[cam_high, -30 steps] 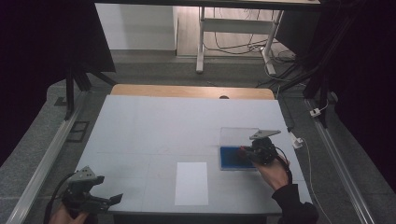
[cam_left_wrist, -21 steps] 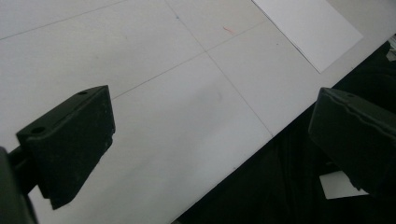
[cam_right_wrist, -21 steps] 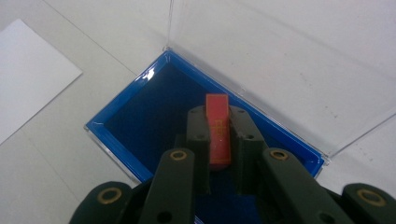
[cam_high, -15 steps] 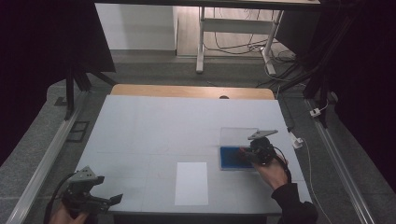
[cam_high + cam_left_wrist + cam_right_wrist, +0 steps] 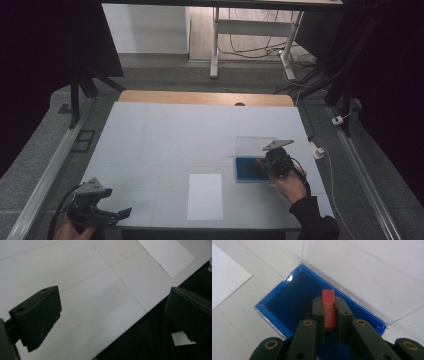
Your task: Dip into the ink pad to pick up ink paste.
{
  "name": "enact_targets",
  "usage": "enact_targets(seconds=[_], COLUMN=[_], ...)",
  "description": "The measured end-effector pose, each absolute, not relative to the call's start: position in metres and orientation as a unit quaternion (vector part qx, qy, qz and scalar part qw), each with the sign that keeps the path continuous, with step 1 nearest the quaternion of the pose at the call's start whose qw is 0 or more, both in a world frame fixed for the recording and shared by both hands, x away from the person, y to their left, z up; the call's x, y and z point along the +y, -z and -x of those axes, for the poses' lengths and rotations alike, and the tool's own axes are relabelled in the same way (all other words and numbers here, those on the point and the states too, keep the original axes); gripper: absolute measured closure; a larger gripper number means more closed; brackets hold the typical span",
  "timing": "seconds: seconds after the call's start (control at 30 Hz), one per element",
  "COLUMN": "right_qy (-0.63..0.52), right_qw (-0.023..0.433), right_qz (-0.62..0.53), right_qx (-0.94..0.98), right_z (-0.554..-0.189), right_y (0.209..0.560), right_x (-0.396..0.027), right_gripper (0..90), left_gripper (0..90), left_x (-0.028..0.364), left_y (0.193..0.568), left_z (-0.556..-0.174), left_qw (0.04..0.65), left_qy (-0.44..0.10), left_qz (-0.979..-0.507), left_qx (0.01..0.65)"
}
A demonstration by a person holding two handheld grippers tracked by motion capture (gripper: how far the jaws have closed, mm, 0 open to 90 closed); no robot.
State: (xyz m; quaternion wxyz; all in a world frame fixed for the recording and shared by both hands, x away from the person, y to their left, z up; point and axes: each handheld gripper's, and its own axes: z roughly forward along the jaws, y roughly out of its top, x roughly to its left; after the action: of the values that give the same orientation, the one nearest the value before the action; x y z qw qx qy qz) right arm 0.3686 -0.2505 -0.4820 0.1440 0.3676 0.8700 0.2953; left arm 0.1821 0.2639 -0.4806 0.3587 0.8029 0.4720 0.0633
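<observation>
Right claw [image 5: 329, 312] pinching red block [image 5: 328, 305] over blue tray [image 5: 287, 302], clear lid [image 5: 367, 272] beyond, left claw [image 5: 112, 315] spread at surface [image 5: 82, 277] edge.

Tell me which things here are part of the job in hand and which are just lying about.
In the job:
- right gripper, shut on the red piece
- blue-lined box, with its clear lid open

Lying about:
- white sheet of paper
- left gripper, open at the table's near edge
</observation>
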Motion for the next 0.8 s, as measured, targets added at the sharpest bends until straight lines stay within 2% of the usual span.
enact_targets(seconds=[0.17,0.47,0.8], right_qy=[-0.299,-0.272,-0.311], right_qw=[0.131,0.169,0.12], right_qz=[-0.377,-0.351,-0.389], right_qx=[0.867,0.88,0.859], right_z=[-0.371,-0.365,-0.372], right_y=[0.482,0.481,0.481], right_x=[-0.253,-0.242,-0.257], right_gripper=[81.0,80.9,80.5], left_gripper=[0.8,0.8,0.7], left_x=[0.264,0.264,0.265], left_y=[0.481,0.481,0.481], left_z=[-0.182,-0.183,-0.182], left_qw=[0.358,0.358,0.362], left_qy=[-0.063,-0.062,-0.062], left_qz=[-0.803,-0.803,-0.801], left_qx=[0.472,0.472,0.473])
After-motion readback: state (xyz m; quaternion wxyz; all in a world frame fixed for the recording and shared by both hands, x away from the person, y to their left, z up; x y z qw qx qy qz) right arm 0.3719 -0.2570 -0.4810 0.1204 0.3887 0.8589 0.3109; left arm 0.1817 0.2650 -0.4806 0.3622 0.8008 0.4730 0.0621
